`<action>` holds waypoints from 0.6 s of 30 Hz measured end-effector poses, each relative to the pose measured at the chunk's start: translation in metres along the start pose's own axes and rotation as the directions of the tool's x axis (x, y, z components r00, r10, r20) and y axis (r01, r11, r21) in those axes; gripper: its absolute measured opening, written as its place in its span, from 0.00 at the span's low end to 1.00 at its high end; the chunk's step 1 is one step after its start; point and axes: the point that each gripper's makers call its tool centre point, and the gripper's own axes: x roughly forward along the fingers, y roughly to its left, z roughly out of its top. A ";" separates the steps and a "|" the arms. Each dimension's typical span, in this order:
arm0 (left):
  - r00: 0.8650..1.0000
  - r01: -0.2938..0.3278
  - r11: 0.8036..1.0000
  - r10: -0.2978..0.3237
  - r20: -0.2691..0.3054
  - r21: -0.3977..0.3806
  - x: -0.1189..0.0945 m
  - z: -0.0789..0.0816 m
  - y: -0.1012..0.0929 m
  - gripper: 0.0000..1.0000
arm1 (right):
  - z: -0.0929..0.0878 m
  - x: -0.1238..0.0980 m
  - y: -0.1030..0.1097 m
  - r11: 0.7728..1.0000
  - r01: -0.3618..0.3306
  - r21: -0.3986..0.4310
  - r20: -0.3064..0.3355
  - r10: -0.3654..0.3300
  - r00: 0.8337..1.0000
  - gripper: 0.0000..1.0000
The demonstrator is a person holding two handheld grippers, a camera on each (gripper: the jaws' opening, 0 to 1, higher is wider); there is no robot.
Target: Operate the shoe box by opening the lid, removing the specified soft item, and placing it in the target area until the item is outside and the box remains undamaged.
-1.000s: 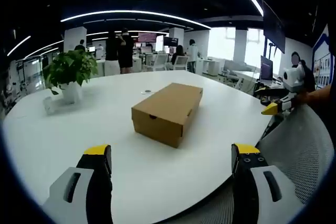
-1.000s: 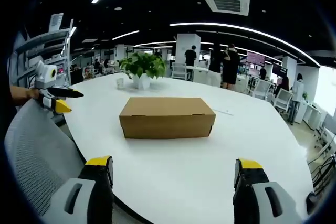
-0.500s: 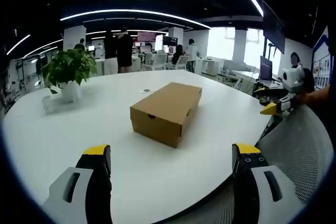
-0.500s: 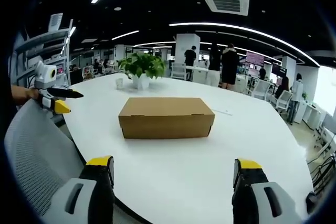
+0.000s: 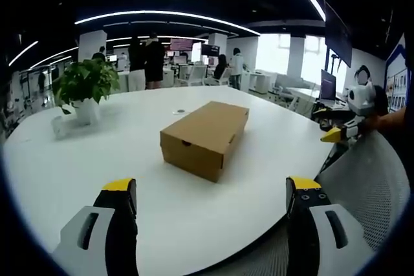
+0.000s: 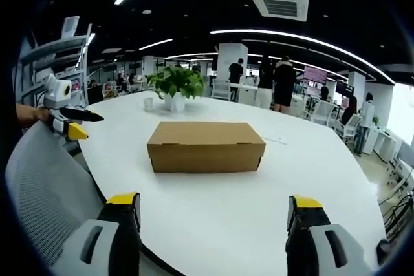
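Nothing has shifted — closed brown cardboard shoe box sits mid-table on the round white table, long axis receding from the left gripper, broadside to the right gripper — both spread, empty.

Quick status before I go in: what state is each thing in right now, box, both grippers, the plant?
shoe box: lid closed, flat on the white table, untouched.
left gripper: open, empty, short of the box.
right gripper: open, empty, short of the box.
potted plant: upright on the table, apart from the box.
soft item: hidden, presumably inside the box.
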 end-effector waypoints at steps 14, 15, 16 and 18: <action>1.000 0.006 1.000 -0.006 0.009 -0.008 0.000 0.001 0.000 1.00 | 0.000 -0.001 -0.002 1.000 0.003 0.013 -0.001 -0.003 1.000 0.94; 1.000 0.010 1.000 -0.010 0.012 -0.006 0.000 0.001 -0.001 1.00 | 0.000 -0.001 -0.002 1.000 0.003 0.016 -0.001 -0.003 1.000 0.94; 1.000 0.014 1.000 -0.014 0.016 -0.004 0.000 0.002 -0.001 1.00 | 0.000 -0.001 -0.002 1.000 0.003 0.016 -0.001 -0.003 1.000 0.94; 1.000 0.020 1.000 -0.020 0.021 0.001 0.000 0.003 -0.003 1.00 | 0.000 -0.001 -0.003 1.000 0.005 0.017 0.002 -0.005 1.000 0.94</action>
